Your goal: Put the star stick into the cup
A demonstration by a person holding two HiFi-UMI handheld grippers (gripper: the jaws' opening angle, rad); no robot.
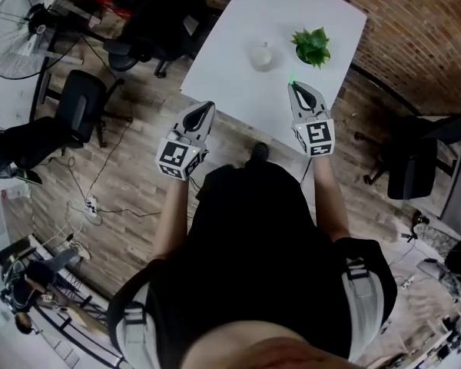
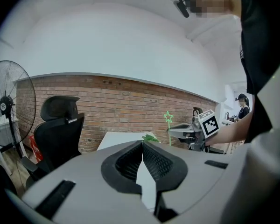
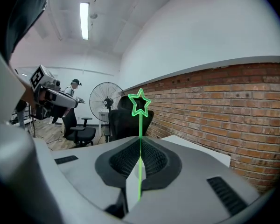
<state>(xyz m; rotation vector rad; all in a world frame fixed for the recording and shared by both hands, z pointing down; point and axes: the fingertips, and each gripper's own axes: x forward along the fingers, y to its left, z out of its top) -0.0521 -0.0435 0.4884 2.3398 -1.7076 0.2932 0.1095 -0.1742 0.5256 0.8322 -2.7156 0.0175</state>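
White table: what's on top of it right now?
A small white cup and a leafy green plant in a white pot stand on the white table. The right gripper, holding the thin green star stick, covers part of its near edge.

No legible text or numbers anywhere

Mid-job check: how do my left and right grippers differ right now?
The right gripper is shut on the star stick, which stands up from its jaws; the left gripper is shut on nothing. The right gripper reaches over the table; the left gripper only reaches its edge. Both point toward the table.
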